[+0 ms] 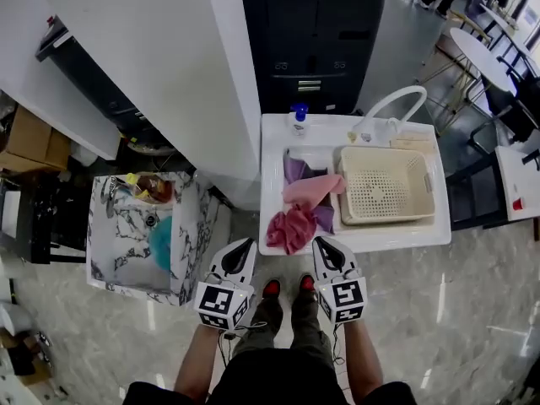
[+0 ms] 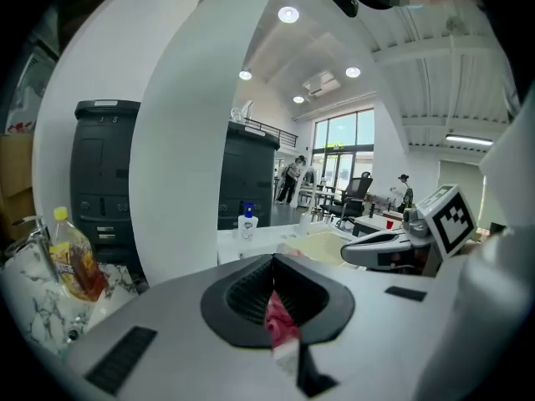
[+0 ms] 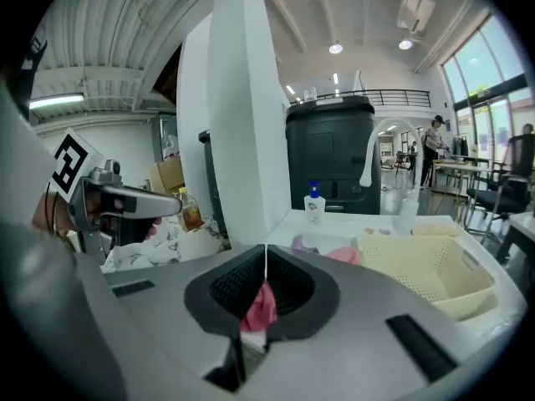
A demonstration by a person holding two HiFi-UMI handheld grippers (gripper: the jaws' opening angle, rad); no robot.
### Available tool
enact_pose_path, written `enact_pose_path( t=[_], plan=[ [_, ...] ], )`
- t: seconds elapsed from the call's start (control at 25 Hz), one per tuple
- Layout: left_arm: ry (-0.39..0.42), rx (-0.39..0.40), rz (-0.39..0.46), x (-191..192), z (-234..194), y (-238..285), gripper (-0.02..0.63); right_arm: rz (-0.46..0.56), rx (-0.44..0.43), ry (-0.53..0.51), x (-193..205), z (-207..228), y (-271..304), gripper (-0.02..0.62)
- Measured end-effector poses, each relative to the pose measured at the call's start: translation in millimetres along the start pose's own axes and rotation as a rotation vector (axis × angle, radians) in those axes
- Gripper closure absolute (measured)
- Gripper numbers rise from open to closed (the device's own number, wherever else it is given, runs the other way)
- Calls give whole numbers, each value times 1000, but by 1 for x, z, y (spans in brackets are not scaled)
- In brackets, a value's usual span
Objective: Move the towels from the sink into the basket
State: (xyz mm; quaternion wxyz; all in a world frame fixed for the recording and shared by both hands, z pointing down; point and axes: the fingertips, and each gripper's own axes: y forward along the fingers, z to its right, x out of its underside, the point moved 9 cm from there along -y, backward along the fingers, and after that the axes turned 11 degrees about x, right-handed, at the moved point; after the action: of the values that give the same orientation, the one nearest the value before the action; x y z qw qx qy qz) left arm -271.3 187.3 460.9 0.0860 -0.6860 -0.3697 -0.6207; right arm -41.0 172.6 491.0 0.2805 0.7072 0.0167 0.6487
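towels [image 1: 297, 213]: heaped in sink [image 1: 354, 239], left of basket [image 1: 384, 194] | handling: likely soft, limp, light; pinch a raised fold of nearest magenta one | left gripper [image 1: 250, 244], right gripper [image 1: 319, 242]: clenched, empty, near sink front

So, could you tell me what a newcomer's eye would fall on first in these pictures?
The heap of pink and purple towels stands out, lying in the left part of the white sink, right beside the empty beige basket in its right part. Nearest the person, the left gripper and right gripper are both shut and point towards the towels.
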Motion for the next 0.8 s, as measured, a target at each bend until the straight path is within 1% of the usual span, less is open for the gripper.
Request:
enact_pose_path(
  t=[0.16,0.36,0.56,0.68,0.72,0.76,0.8],
  plan=[
    [-47,-46,-25,19,-5,7,598,-54,-48,-2,19,2,16,565],
    [-80,-70,-50,38,-8,14,598,-106,-88,-1,41,3,34,565],
    [-113,-101,-71,51,-10,18,598,-148,-130,-12,52,4,50,565],
    [-123,-119,-79,55,-13,17,598,-171,-146,1,55,5,56,561],
    [-125,-121,-81,56,-14,16,598,-185,-160,9,58,4,59,543],
    [-126,-124,-83,57,-15,16,598,-202,-176,15,61,3,62,442],
    [-128,-125,-84,58,-16,16,598,-221,-188,18,64,1,65,400]
  ],
)
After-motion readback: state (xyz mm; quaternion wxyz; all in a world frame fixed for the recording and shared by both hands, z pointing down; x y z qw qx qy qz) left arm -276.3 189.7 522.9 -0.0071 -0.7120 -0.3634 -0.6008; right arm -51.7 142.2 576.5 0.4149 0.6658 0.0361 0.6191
